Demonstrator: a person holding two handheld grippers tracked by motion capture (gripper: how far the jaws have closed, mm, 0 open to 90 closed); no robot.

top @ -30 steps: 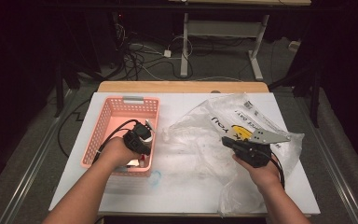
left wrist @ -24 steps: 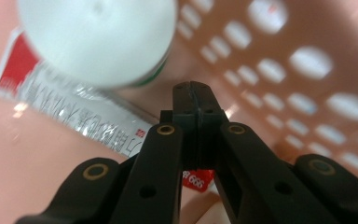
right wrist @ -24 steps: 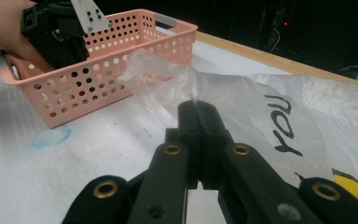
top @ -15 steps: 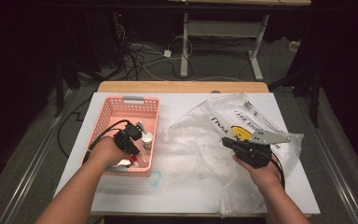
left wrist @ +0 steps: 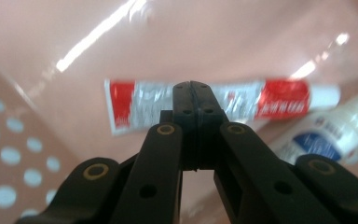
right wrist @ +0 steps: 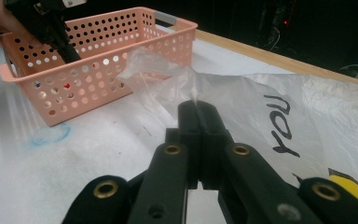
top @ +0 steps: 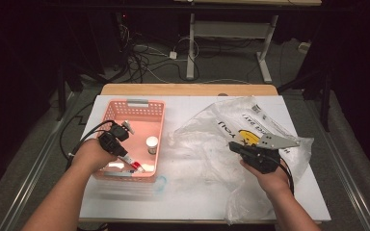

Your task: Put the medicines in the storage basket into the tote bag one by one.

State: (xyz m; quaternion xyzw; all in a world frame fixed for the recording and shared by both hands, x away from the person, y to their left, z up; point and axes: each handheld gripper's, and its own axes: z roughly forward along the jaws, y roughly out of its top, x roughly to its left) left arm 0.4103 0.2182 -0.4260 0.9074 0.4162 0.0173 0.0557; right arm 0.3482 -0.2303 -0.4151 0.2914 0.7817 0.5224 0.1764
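Left gripper view: red-and-white tube (left wrist: 214, 105)

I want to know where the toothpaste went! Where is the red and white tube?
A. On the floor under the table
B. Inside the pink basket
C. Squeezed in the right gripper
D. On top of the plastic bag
B: the tube lies on the bottom of the pink basket, next to a white bottle, just past the shut left gripper.

Bright table – dark surroundings – glare and blur up close.
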